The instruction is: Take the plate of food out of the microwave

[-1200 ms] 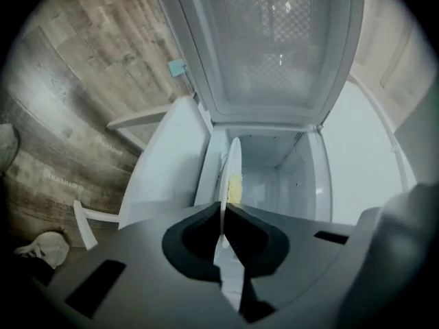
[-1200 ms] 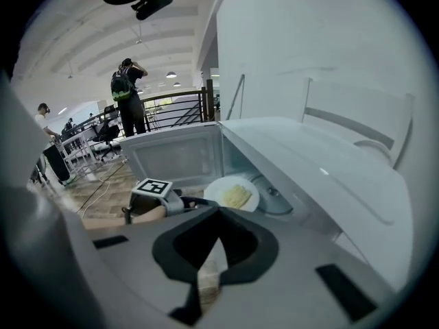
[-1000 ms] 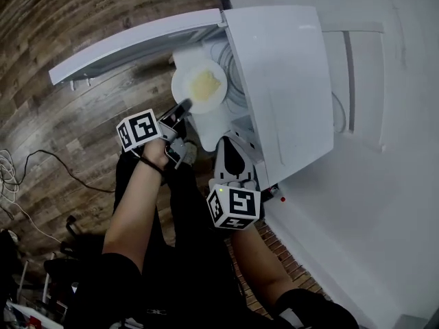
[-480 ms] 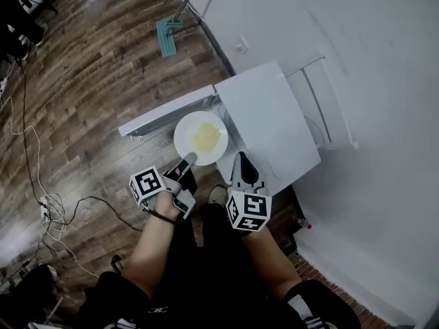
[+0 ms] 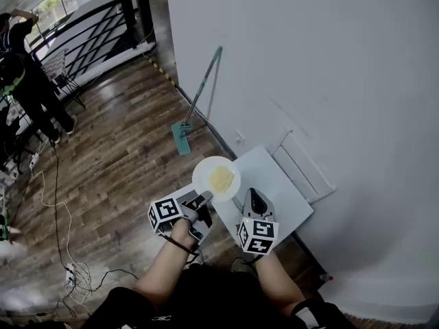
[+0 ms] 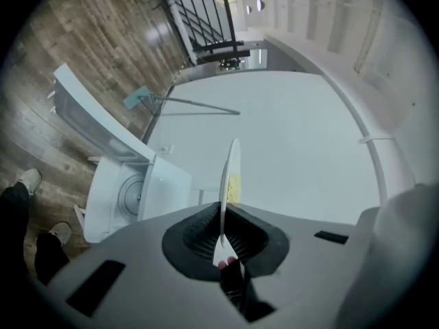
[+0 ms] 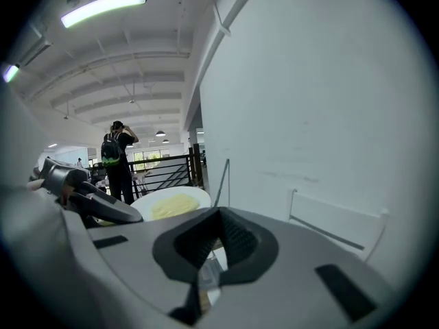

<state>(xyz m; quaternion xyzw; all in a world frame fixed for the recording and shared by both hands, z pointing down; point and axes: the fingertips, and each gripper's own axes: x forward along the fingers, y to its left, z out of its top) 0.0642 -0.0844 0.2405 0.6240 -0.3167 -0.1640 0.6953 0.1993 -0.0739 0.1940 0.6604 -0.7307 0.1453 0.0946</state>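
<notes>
A white plate (image 5: 217, 179) with flat yellow food on it hangs in the air over the left corner of the white microwave (image 5: 278, 194). My left gripper (image 5: 204, 199) is shut on the plate's near rim. In the left gripper view the plate (image 6: 230, 173) stands edge-on between the pads, and the microwave (image 6: 147, 190) lies below left with its door (image 6: 86, 118) swung open. My right gripper (image 5: 252, 201) hovers over the microwave top, jaws together and holding nothing. From the right gripper view the plate (image 7: 171, 203) and the left gripper (image 7: 82, 192) show at left.
A mop (image 5: 195, 108) leans on the white wall (image 5: 309, 67) beyond the microwave. A white frame (image 5: 302, 164) stands against the wall at right. Cables (image 5: 58, 204) trail over the wood floor at left. A person (image 5: 27, 81) stands by a black railing (image 5: 103, 33) far left.
The plate has come up and away from the open microwave, carried by my left gripper to above the microwave's top. The right gripper rose alongside, and the head view now takes in more of the room.
</notes>
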